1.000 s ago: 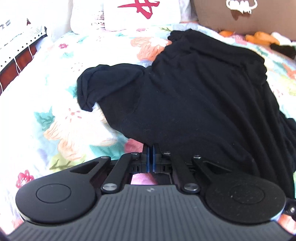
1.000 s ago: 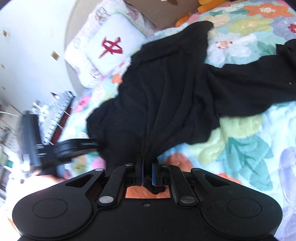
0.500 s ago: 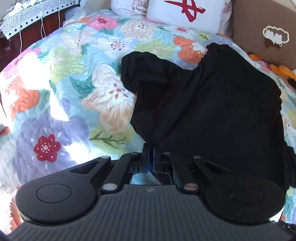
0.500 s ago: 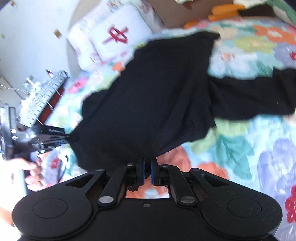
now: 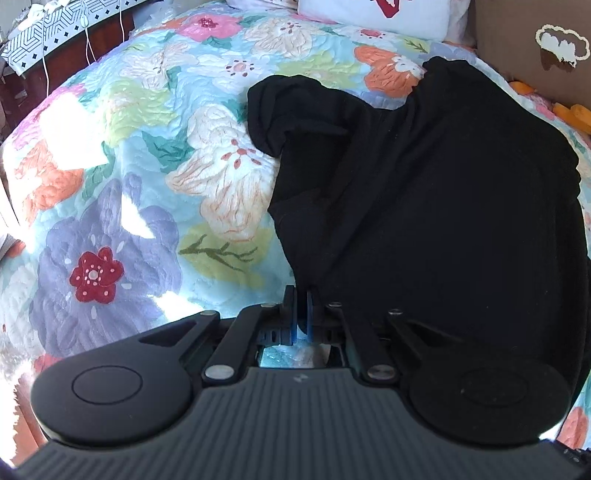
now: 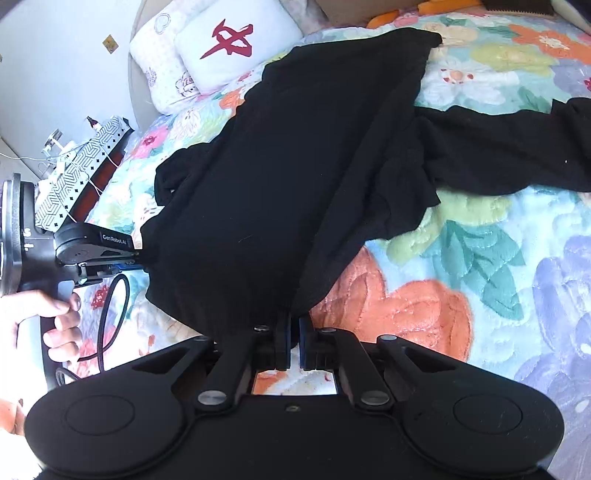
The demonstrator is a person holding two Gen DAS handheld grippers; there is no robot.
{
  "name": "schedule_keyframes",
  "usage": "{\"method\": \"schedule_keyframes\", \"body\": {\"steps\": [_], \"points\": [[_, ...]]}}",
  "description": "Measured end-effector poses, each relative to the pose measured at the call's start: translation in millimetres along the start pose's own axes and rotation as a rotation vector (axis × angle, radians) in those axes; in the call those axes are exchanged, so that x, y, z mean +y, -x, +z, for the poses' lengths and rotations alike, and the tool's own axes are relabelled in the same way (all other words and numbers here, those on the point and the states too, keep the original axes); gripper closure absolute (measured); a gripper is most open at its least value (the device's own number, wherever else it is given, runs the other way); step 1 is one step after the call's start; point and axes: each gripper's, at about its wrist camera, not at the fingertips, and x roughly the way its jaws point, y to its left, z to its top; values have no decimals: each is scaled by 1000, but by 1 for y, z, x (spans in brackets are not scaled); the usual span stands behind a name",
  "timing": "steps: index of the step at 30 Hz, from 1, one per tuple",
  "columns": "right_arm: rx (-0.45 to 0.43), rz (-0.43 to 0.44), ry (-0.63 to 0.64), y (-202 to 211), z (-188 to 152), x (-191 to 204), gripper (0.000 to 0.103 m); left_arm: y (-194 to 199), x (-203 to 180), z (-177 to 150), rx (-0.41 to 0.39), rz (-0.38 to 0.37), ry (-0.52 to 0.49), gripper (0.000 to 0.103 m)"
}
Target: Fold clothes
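The left wrist camera is sitting low behind its fingers, looking forward across the floral bed toward the white pillow, close to the black garment. The right wrist camera is looking from the garment's other near corner, angled leftward, catching the left gripper side-on. Both views are sharing garment, bed and pillow.

place: home bedroom | cues: floral quilt on bed, white pillow, patterned nightstand
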Motion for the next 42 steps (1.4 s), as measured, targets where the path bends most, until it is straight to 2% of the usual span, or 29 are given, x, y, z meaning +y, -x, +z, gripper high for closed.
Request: {"method": "schedule_keyframes", "body": {"steps": [2,4,7,8,11,13,15,17,19,21,23,27,30,33,34,35,36,39,42], "points": [[6,-2,0,0,1,2,97,1,0,1,-2,-7,2,98],[14,12,-25,3,3,2,93,2,-2,1,-8,-39,10,92],[-8,88,-97,11,4,-2,89,10,-9,0,-27,-78,4,76],[-11,80,-96,12,5,-1,87,14,-11,0,-37,-81,-1,71],[-23,42,-76,17,8,6,79,33,-18,4,-62,-86,19,63],[-14,57,-92,20,10,9,73,46,-25,8,-65,-103,44,62],[17,89,-141,23,12,10,72,55,-37,12,-57,-157,41,62],[48,116,-215,25,14,9,72,62,-58,12,-45,-224,-16,62],[31,128,-243,33,18,10,72,69,-78,9,-56,-273,-89,62],[-7,111,-231,47,23,10,69,72,-97,4,-73,-276,-172,62],[-41,55,-214,63,26,5,64,70,-110,-2,-83,-288,-228,62],[-42,-74,-162,90,36,-12,63,69,-128,-11,-25,-384,-235,62],[-51,-95,-153,112,45,-28,63,82,-150,-18,27,-429,-195,62],[-85,-89,-150,134,52,-39,60,97,-183,-24,50,-500,-267,61],[-101,-89,-137,140,55,-41,51,99,-195,-27,50,-503,-309,59],[-112,-90,-116,141,58,-43,48,99,-202,-30,43,-490,-341,60],[-111,-124,-96,139,64,-45,49,98,-208,-34,36,-477,-372,56],[-88,-191,-66,129,78,-57,48,88,-219,-38,55,-452,-441,55],[-69,-170,-95,125,88,-71,48,77,-221,-29,92,-443,-492,55]]}}
